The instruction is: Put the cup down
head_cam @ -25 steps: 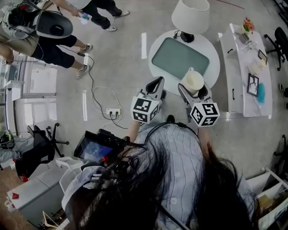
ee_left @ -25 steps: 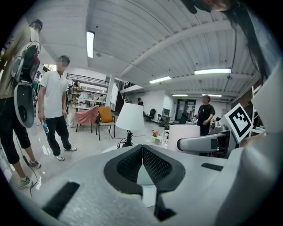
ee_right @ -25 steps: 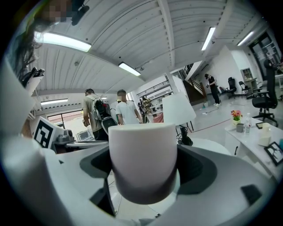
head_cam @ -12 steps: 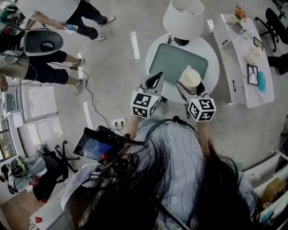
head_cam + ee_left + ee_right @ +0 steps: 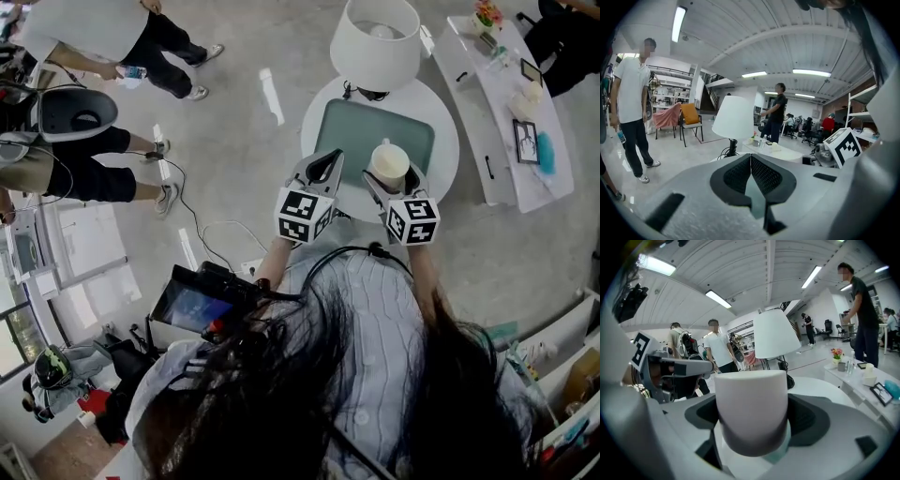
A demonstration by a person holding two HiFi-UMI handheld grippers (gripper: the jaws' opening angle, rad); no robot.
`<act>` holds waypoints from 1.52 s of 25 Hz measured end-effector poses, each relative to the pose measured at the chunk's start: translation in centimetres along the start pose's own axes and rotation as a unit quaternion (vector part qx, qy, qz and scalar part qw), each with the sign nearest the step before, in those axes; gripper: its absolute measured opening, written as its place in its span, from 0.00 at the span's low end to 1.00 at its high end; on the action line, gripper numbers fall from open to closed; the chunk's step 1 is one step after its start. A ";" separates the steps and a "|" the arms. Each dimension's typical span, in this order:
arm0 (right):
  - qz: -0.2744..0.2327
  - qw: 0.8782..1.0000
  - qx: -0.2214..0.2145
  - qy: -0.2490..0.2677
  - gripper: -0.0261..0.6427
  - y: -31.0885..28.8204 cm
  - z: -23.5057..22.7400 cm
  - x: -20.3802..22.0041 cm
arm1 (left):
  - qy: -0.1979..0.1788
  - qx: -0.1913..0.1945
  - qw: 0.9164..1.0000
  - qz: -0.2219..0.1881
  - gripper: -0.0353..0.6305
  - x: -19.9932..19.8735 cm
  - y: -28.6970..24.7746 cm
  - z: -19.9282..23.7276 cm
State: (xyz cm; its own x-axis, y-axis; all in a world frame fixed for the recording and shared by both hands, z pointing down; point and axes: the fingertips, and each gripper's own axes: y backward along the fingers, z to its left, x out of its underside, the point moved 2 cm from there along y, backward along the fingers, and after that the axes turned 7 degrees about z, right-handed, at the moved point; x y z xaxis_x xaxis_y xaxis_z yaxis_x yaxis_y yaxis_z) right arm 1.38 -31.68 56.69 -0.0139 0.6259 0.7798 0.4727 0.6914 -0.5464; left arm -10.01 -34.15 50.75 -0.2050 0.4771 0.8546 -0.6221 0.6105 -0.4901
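Note:
A cream cup (image 5: 389, 163) is clamped in my right gripper (image 5: 392, 178), held above the near edge of the round white table (image 5: 444, 127) and its green mat (image 5: 366, 131). In the right gripper view the cup (image 5: 751, 411) fills the space between the jaws and stands upright. My left gripper (image 5: 323, 169) hovers to the cup's left at the mat's near edge. Its black pads (image 5: 737, 175) meet with nothing between them, so it is shut and empty.
A white lamp (image 5: 375, 39) stands at the far side of the round table. A long white side table (image 5: 502, 89) with small items is at the right. People stand at the upper left. A power strip and cable (image 5: 225, 234) lie on the floor.
Both grippers and the cup have shifted forward over the table's near edge and the mat. The people at the left have moved.

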 end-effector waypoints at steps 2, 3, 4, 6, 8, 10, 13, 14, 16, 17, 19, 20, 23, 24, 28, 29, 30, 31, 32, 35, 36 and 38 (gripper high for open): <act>0.009 1.000 0.000 -0.003 0.67 -0.8 -0.2 0.8 | -0.005 0.003 1.000 0.002 0.08 0.0 -0.3 0.2; 0.014 1.000 -0.002 -0.005 0.67 -1.2 -0.3 1.1 | -0.006 0.004 1.000 0.004 0.08 0.0 -0.5 0.3; 0.019 1.000 -0.003 -0.006 0.67 -1.7 -0.4 1.4 | -0.007 0.005 1.000 0.005 0.08 0.0 -0.7 0.5; 0.032 0.999 -0.005 -0.003 0.67 -2.7 -0.5 2.0 | -0.008 0.008 1.000 0.008 0.08 0.0 -1.0 0.9; 0.047 0.999 -0.006 0.004 0.67 -3.7 -0.7 2.5 | -0.004 0.011 1.000 0.013 0.08 0.1 -1.3 1.4; 0.061 0.998 -0.007 0.010 0.67 -4.7 -1.1 3.1 | 0.000 0.013 1.000 0.018 0.08 0.3 -1.8 1.8; 0.079 0.997 -0.007 0.019 0.67 -5.9 -1.5 4.0 | 0.000 0.013 1.000 0.024 0.08 0.5 -2.4 2.3; 0.084 0.996 -0.006 0.021 0.67 -6.2 -1.6 4.4 | -0.001 0.013 1.000 0.025 0.08 0.5 -2.5 2.3; 0.093 0.995 -0.004 0.026 0.67 -6.5 -1.6 5.1 | -0.003 0.012 1.000 0.026 0.08 0.7 -2.4 2.3; 0.096 0.995 -0.005 0.029 0.67 -6.6 -1.5 5.4 | -0.004 0.011 1.000 0.027 0.08 0.8 -2.2 2.2; 0.100 0.994 -0.007 0.031 0.67 -6.8 -1.1 5.9 | -0.007 0.008 1.000 0.028 0.08 1.0 -1.8 2.0; 0.102 0.994 -0.008 0.030 0.67 -6.9 -1.1 6.1 | -0.008 0.007 1.000 0.029 0.08 1.1 -1.8 1.9; 0.106 0.994 -0.005 0.027 0.67 -8.1 -2.2 6.4 | -0.014 0.010 0.999 0.033 0.08 1.3 -2.8 1.9; 0.106 0.994 -0.004 0.027 0.67 -8.5 -2.6 6.4 | -0.015 0.011 0.999 0.033 0.08 1.4 -3.1 1.9; 0.104 0.994 -0.008 0.025 0.67 -9.9 -2.8 6.5 | -0.014 0.003 0.999 0.041 0.08 2.5 -2.5 2.4; 0.102 0.994 -0.009 0.026 0.67 -10.1 -2.7 6.4 | -0.014 0.001 0.999 0.044 0.08 2.8 -2.3 2.6; 0.100 0.995 -0.009 0.027 0.67 -10.3 -2.7 6.3 | -0.014 -0.001 0.999 0.046 0.08 3.0 -2.3 2.8; 0.099 0.995 -0.010 0.028 0.67 -10.5 -2.7 6.2 | -0.014 -0.002 0.999 0.047 0.08 3.1 -2.3 2.9; 0.098 0.995 -0.010 0.029 0.67 -10.7 -2.7 6.1 | -0.014 -0.004 0.999 0.049 0.08 3.1 -2.3 3.0; 0.098 0.995 -0.013 0.031 0.67 -11.0 -2.6 6.4 | -0.012 -0.006 0.999 0.049 0.08 3.2 -2.3 3.1; 0.099 0.995 -0.012 0.032 0.67 -11.1 -2.6 6.6 | -0.011 -0.007 0.999 0.049 0.08 3.3 -2.3 3.1; 0.100 0.994 -0.009 0.032 0.67 -11.1 -2.7 6.9 | -0.012 -0.006 0.999 0.049 0.08 3.3 -2.4 3.0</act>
State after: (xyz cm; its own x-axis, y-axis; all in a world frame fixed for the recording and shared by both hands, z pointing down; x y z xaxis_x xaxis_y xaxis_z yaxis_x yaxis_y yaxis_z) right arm -1.59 -35.98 68.98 0.1381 0.7255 0.6742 0.4761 0.5483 -0.6875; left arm -11.51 -35.97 55.21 -0.2816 0.5201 0.8063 -0.5898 0.5690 -0.5730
